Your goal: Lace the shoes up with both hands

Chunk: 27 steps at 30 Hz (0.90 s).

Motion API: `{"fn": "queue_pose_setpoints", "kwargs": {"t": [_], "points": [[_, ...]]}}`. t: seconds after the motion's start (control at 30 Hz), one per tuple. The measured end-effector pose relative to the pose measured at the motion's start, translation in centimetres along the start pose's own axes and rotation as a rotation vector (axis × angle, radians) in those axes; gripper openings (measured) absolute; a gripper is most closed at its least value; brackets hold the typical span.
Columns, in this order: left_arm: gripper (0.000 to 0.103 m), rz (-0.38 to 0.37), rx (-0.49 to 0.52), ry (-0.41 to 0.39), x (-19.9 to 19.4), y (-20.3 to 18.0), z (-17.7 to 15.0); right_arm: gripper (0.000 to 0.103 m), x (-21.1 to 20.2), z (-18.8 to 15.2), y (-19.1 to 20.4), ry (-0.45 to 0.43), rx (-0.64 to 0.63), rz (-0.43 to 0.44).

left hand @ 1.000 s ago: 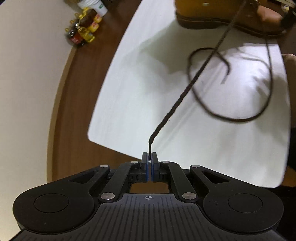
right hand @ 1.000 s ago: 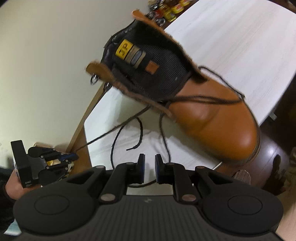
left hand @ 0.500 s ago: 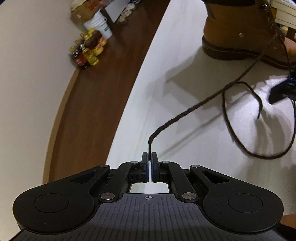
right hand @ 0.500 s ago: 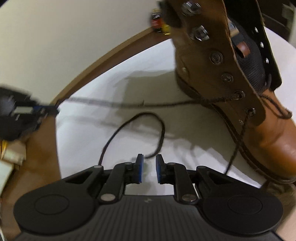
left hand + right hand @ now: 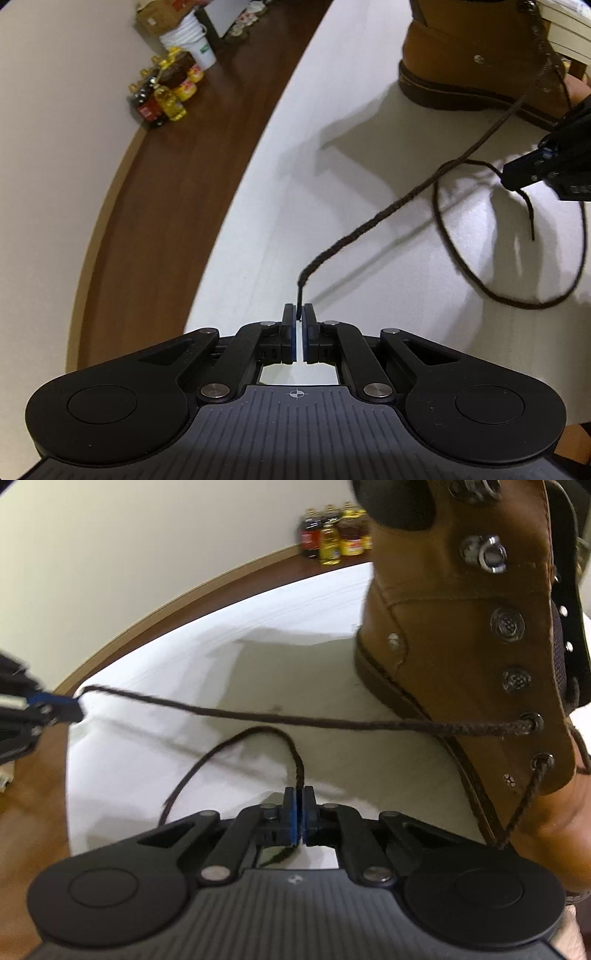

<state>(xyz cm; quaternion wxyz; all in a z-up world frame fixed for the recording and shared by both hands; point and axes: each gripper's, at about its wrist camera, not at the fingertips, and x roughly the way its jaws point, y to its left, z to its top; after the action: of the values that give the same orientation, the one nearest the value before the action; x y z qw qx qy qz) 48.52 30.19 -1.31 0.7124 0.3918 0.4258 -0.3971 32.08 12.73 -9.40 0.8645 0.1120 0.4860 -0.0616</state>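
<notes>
A tan leather boot [image 5: 480,55] [image 5: 461,646] stands on the white table [image 5: 332,184] [image 5: 184,664]. One dark brown lace end [image 5: 388,210] [image 5: 295,722] runs from an eyelet to my left gripper [image 5: 298,314] [image 5: 75,705]. Its jaws are opening: a thin gap shows, and the lace's tip still stands between the pads. The other lace end [image 5: 295,760] loops on the table. My right gripper [image 5: 298,794] [image 5: 524,173] is shut on it, close to the boot's side.
Oil and sauce bottles [image 5: 166,96] [image 5: 332,535] stand on the brown floor by the wall, next to a white bucket [image 5: 192,48]. The table's curved edge [image 5: 236,192] runs left of my left gripper. A loose lace loop [image 5: 517,295] lies on the table.
The right gripper swung down beside the boot and closed on the loose lace end. The left gripper's pads, pressed together on the lace tip before, now show a small gap.
</notes>
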Motion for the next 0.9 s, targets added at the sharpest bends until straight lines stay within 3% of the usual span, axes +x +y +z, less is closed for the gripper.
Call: {"fn": "queue_pose_setpoints", "kwargs": {"t": [0.1, 0.23, 0.3, 0.4, 0.43, 0.53, 0.63, 0.7, 0.9], "points": [[0.013, -0.079, 0.074, -0.01, -1.6, -1.0, -0.5, 0.003, -2.9, -0.5, 0.6, 0.005, -0.177, 0.042], [0.014, -0.189, 0.203, -0.11, -4.0, -3.9, 0.0, 0.003, -7.1, -0.8, 0.6, 0.021, -0.404, 0.078], [0.015, -0.294, 0.367, -0.223, -6.2, -7.1, 1.1, 0.003, -9.1, -0.6, 0.7, 0.028, -0.499, 0.118], [0.017, -0.35, 0.566, -0.362, -8.0, -10.9, 2.0, 0.003, -11.2, -0.3, 1.1, 0.042, -0.628, 0.173], [0.017, -0.34, 0.657, -0.414, -8.5, -12.2, 2.0, 0.003, -11.3, -0.3, 1.5, 0.038, -0.669, 0.184], [0.017, -0.34, 0.803, -0.457, -8.7, -14.2, 2.2, 0.003, -12.4, -0.3, 2.0, 0.042, -0.789, 0.209], [0.014, -0.325, 0.872, -0.478, -9.0, -15.2, 2.3, 0.003, -13.2, -0.6, 1.8, 0.036, -0.855, 0.211], [0.01, -0.322, 0.865, -0.479, -9.5, -15.4, 2.0, 0.003, -13.3, -1.0, 1.6, 0.032, -0.881, 0.21], [0.013, -0.32, 0.847, -0.496, -10.6, -16.1, 1.9, 0.003, -13.3, -2.0, 0.5, 0.033, -0.867, 0.216]]}}
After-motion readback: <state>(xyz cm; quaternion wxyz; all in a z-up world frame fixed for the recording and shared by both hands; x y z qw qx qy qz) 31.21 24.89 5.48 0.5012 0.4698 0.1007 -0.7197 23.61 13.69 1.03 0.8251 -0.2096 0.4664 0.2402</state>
